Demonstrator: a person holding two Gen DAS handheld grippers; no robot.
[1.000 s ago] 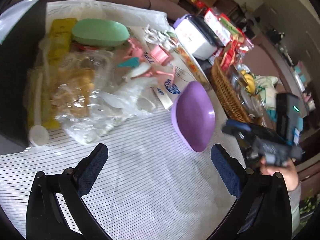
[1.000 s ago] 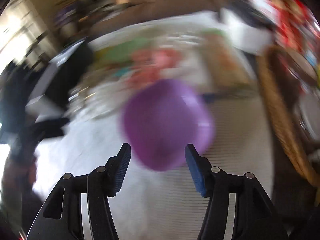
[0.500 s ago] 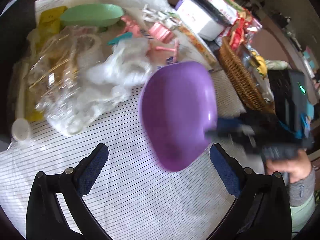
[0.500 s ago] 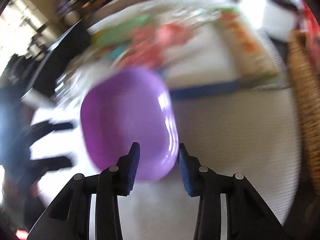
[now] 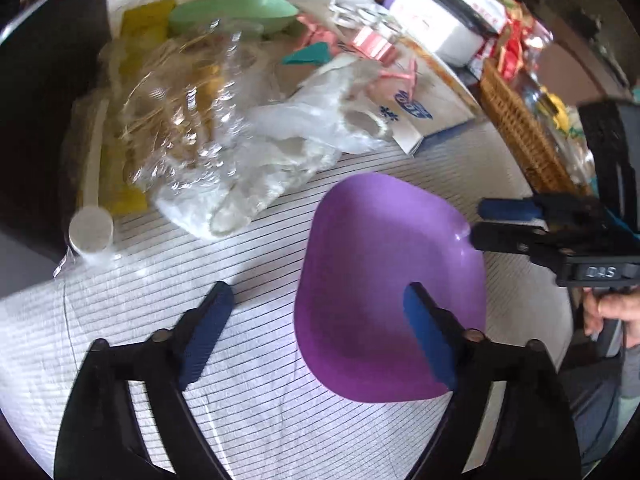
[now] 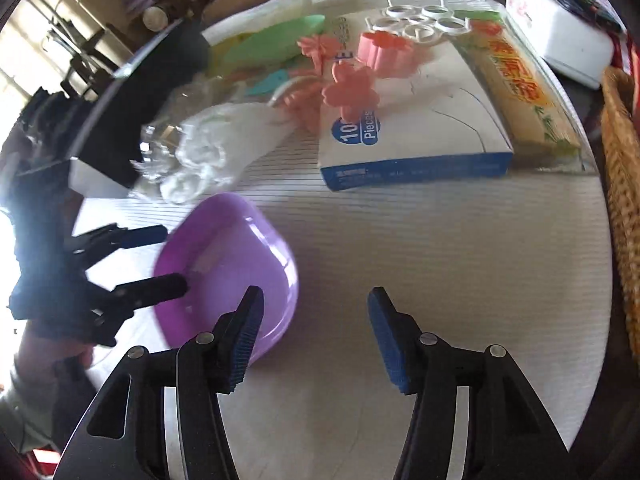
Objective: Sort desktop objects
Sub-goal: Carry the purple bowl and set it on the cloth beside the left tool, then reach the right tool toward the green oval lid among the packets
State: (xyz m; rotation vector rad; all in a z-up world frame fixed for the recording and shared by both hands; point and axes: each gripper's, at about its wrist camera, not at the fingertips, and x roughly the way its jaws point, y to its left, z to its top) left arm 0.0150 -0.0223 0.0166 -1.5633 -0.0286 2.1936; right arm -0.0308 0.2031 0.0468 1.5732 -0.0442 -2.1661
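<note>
- Nearest, the left gripper [image 5: 316, 334] has just been closing; its jaws straddle the near-left rim of the shallow purple plastic bowl [image 5: 384, 276], one finger over the bowl's inside, the other over the striped cloth, and the pads do not press the rim.
- Beside it, the right gripper [image 6: 316, 340] has just been opening and stands released, empty, with the bowl [image 6: 232, 264] just left of its left finger.
- The bowl rests on the white black-striped tablecloth [image 5: 248, 396], near the table's front.
- Just beyond, to the left, lies a heap of crumpled clear and white plastic bags [image 5: 224, 128] with a white spoon-like scoop [image 5: 92, 216] at its left edge.
- Behind the bowl sits a flat white-and-blue cardboard box [image 6: 420, 120] carrying pink flower-shaped plastic pieces [image 6: 352, 88] and white plastic rings [image 6: 420, 20].
- Farther back lies a pale green oval plastic dish [image 5: 236, 12].
- At the right edge stands a woven wicker basket [image 5: 520, 128].
</note>
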